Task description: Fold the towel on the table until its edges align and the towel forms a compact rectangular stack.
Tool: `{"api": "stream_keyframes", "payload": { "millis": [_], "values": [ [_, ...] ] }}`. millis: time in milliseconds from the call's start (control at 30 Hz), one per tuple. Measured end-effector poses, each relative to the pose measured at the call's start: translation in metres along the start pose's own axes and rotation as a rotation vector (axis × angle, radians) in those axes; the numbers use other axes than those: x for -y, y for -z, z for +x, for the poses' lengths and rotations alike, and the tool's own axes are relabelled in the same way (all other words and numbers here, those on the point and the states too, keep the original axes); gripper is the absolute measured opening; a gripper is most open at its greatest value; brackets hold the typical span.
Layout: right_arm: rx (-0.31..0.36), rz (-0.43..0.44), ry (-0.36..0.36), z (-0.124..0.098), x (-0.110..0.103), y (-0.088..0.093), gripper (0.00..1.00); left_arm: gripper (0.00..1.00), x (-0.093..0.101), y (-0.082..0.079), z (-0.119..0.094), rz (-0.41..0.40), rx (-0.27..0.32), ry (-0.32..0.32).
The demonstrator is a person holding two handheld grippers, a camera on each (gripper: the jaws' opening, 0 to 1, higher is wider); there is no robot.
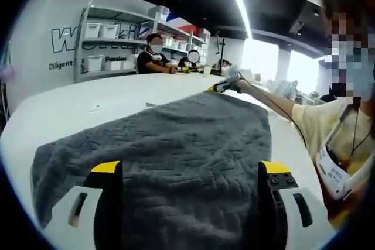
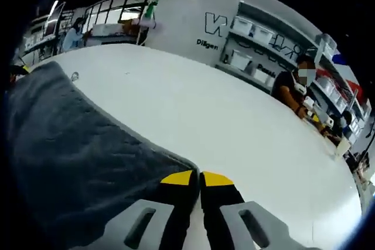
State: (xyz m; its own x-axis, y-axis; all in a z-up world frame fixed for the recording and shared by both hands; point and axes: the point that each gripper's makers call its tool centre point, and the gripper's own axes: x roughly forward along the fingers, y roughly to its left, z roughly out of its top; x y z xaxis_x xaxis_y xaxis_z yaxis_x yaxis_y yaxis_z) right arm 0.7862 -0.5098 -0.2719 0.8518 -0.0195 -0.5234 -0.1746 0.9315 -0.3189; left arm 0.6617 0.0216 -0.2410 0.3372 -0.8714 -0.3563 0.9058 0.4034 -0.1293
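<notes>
Two hand-held grippers work a dark grey towel [image 1: 170,156] spread across a white table [image 1: 88,100]. In the left gripper view the left gripper [image 1: 192,171] stands wide, its yellow-tipped jaws rising from the bottom of the frame on either side of the towel's near edge, with nothing visibly pinched between them. The towel fills the centre and lower part of that frame and narrows toward its far end at upper right. There the right gripper [image 1: 218,86] sits at the towel's far corner, held by a person [image 1: 328,127] in a pale yellow shirt along the right edge.

In the right gripper view the right gripper [image 2: 200,177] has its jaws pressed together at bottom centre, closed on the towel's [image 2: 70,150] corner; the cloth spreads across the left and lower left of the frame. The table's [image 2: 234,121] bare surface takes up the centre and right. Seated people [image 2: 290,89] and shelving with white bins [image 2: 246,42] line the wall at upper right.
</notes>
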Motion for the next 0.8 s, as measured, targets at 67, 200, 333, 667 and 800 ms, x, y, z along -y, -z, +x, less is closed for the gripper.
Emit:
{"api": "stream_keyframes", "payload": {
  "millis": [67, 200, 333, 667, 800],
  "values": [
    [-0.003, 0.004, 0.008, 0.002, 0.003, -0.001, 0.01, 0.93, 0.000, 0.000, 0.000, 0.000, -0.001, -0.001],
    [-0.012, -0.030, 0.042, 0.005, 0.009, -0.001, 0.01, 0.93, 0.000, -0.001, 0.000, -0.001, 0.002, 0.001],
    [-0.025, -0.068, 0.092, 0.009, 0.016, -0.002, 0.02, 0.93, 0.000, -0.002, -0.001, -0.002, 0.004, 0.003],
    [-0.087, -0.135, 0.135, -0.003, 0.014, -0.007, 0.17, 0.93, -0.002, -0.002, -0.001, -0.001, 0.003, -0.005],
    [-0.079, -0.170, 0.173, -0.026, 0.014, -0.014, 0.30, 0.93, -0.003, -0.001, -0.002, 0.000, 0.001, -0.009]
  ]
}}
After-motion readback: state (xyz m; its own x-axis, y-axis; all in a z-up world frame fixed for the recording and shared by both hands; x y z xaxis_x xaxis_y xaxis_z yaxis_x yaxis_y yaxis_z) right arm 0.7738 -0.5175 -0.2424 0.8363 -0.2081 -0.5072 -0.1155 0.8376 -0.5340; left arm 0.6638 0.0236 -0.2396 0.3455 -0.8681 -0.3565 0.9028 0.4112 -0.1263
